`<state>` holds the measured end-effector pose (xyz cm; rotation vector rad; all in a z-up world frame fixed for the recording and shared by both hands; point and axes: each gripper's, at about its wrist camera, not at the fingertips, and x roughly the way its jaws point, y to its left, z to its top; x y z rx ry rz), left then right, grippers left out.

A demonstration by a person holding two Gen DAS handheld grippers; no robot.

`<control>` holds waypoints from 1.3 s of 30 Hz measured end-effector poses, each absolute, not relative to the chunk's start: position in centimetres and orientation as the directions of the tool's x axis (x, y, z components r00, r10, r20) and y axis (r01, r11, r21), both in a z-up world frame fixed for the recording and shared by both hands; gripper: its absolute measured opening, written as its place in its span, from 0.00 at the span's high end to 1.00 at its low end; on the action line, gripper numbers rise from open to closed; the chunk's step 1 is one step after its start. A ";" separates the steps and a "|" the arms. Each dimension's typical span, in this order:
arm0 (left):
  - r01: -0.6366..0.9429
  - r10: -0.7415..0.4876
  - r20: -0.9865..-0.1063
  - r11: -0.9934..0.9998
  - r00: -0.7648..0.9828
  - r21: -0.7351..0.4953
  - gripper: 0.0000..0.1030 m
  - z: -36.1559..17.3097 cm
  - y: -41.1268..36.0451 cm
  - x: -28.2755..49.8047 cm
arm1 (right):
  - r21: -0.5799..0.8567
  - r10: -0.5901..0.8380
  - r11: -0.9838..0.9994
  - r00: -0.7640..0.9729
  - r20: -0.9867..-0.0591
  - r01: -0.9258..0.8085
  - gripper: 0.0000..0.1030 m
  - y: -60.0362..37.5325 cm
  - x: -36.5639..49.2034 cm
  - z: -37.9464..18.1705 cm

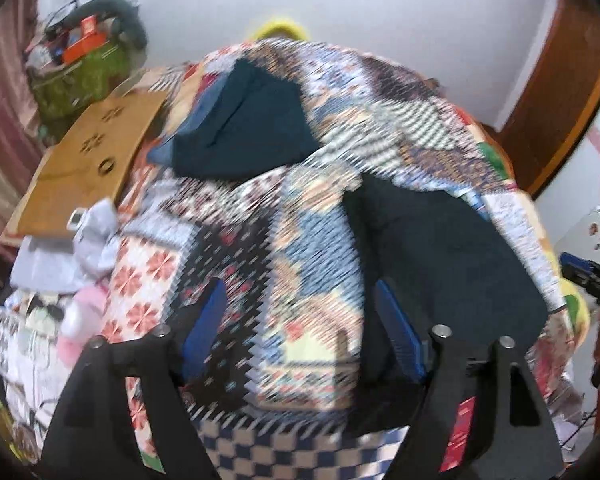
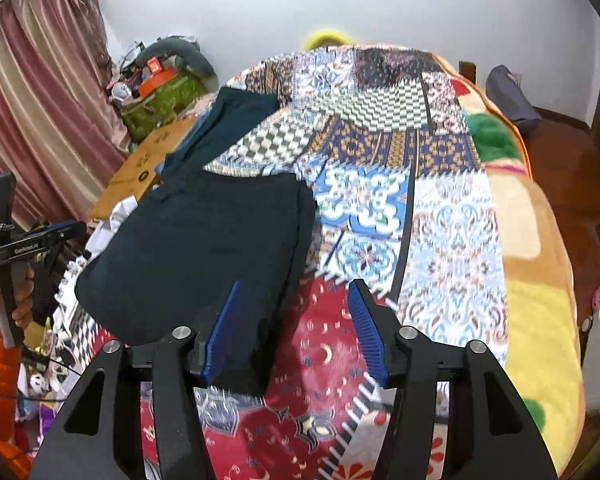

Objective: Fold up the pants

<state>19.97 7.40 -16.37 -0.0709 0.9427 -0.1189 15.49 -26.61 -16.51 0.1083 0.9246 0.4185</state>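
Lying on the quilt (image 2: 452,216), the pants (image 2: 204,248) are dark, spread flat w/ one part folded into a broad slab near the cameras and a narrower length running away toward the far left, next to a brown board (image 2: 140,160).

Right gripper (image 2: 296,320): jaws apart, nothing between the blue pads. Left pad (image 2: 224,328) stands over the slab's near right corner; can't tell if it touches the cloth. Right pad sits over bare red quilt, clear of the pants. The slab's right edge runs up from between the jaws. Gripper tilts down at the bed, fingers pointing away along it.

Left gripper (image 1: 300,320): jaws wide apart, pads gripping nothing. Left-wrist view is badly blurred. Between the pads there's only patterned quilt. The pants' slab (image 1: 452,264) lies just behind and beside the right pad (image 1: 400,328); contact not readable thru the blur. The far length of pants (image 1: 252,128) lies well beyond the jaws, up-left. Gripper also angled down at the bed.

In the right-wrist view the left gripper (image 2: 32,240) shows at the far left edge, held in a hand (image 2: 16,292) w/ an orange sleeve (image 2: 0,368) below it, off the bed's left side, apart from the pants.

Behind the bed: pink curtain (image 2: 40,100), green bag (image 2: 160,100) of clutter, white wall.
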 end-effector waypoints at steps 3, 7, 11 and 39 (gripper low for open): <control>0.115 -0.181 -0.789 0.983 0.587 -0.140 0.13 -15.7 5.6 21.3 | 0.271 0.404 0.911 0.544 -0.735 -0.311 0.35 -26.1 16.2 -16.0; 0.157 -0.239 -0.813 0.971 0.531 -0.182 0.12 -16.9 3.4 23.5 | 0.283 0.416 0.906 0.547 -0.727 -0.314 0.30 -25.3 17.3 -16.4; 0.163 -0.276 -0.848 0.961 0.453 -0.226 0.12 -19.2 2.2 25.2 | 0.318 0.438 0.896 0.488 -0.755 -0.311 0.29 -24.6 18.6 -18.2; 0.126 -0.430 -0.855 0.903 0.291 -0.411 0.61 -22.8 1.5 29.6 | 0.561 0.639 0.760 0.217 -0.738 -0.328 0.73 -22.2 22.8 -22.3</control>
